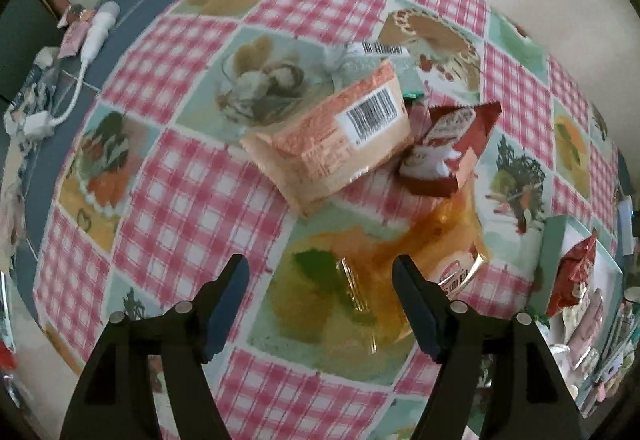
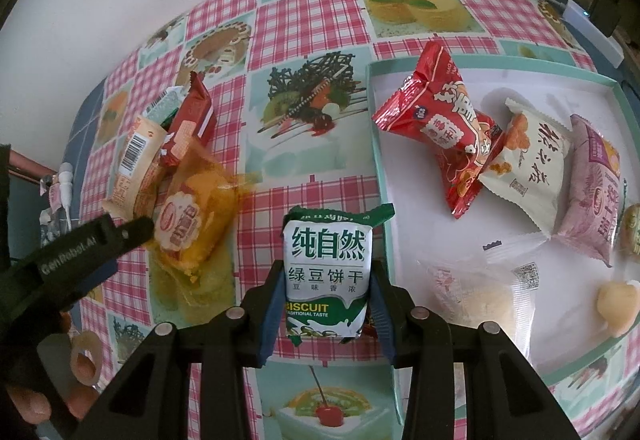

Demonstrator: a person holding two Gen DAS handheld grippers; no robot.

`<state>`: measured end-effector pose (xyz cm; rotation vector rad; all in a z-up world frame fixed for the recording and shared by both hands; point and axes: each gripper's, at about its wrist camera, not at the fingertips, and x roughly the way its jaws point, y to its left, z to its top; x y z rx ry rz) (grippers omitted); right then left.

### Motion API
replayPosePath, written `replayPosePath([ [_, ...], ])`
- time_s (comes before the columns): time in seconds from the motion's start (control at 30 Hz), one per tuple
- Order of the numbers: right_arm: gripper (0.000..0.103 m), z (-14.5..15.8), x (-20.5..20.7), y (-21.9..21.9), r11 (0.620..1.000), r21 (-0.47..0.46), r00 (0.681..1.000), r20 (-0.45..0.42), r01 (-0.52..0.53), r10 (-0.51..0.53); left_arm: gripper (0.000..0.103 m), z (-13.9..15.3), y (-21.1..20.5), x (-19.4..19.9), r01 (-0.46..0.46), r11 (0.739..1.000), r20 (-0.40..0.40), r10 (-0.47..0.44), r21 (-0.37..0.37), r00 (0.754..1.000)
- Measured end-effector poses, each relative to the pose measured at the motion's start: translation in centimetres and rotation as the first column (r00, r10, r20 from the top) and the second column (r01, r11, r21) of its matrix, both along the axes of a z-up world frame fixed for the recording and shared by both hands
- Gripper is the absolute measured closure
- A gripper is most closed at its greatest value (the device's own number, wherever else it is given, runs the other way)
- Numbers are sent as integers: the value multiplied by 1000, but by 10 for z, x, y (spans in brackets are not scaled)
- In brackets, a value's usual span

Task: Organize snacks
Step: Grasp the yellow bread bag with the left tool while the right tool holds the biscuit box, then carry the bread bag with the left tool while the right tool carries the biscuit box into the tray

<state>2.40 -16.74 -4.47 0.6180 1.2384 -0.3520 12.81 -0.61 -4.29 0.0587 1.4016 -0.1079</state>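
Note:
My right gripper [image 2: 326,280] is shut on a green-and-white biscuit packet [image 2: 326,272], held upright just left of the mint-rimmed tray [image 2: 382,159]. The tray holds a red packet [image 2: 436,119], a white one [image 2: 528,167], a pink one [image 2: 592,191] and a clear one [image 2: 480,288]. My left gripper [image 1: 320,280] points down, open, above a see-through orange packet [image 1: 440,252] that lies between and just beyond its fingers, untouched. Past it lie a peach packet with a barcode [image 1: 340,135] and a red-and-white packet [image 1: 452,147]. The same pile [image 2: 192,207] shows at the left of the right wrist view, with a left finger [image 2: 132,232] beside it.
A checked tablecloth with dessert pictures [image 1: 192,199] covers the table. A white charger and cable [image 1: 96,31] lie at its far left edge, near small sachets. A white power strip [image 2: 592,27] sits behind the tray. A person's fingers [image 2: 32,404] hold the left gripper.

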Motion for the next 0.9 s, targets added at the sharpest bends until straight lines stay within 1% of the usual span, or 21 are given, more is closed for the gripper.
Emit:
replayPosePath([
  [0.13,61,0,0,0,1000,0,1000,0,-2,2,28,6,-10,-6,64,998,-4,-64,-1,998],
  [0.23,61,1,0,-1,1000,0,1000,-1,-4,4,28,9,-13,-7,75,996,-2,-75,-37,997],
  [0.33,61,4,-1,-1,1000,-7,1000,11,-3,3,28,16,-14,-4,82,994,18,-81,-69,997],
  [0.4,61,9,-2,-2,1000,-19,1000,27,1,0,28,20,-14,-3,92,993,36,-90,-78,995],
  [0.5,61,17,-3,-4,1000,-19,999,45,9,-8,28,21,-23,-2,138,986,54,-133,-92,990],
  [0.67,61,30,-8,-12,999,-39,998,52,37,-34,28,13,-47,-4,238,970,57,-234,-58,970],
  [0.8,61,39,-22,-32,994,-32,993,61,107,-105,28,7,-58,-10,286,958,52,-285,-19,957],
  [0.9,61,46,-32,-44,988,-29,985,79,153,-150,28,-2,-71,-14,328,943,56,-331,56,942],
])
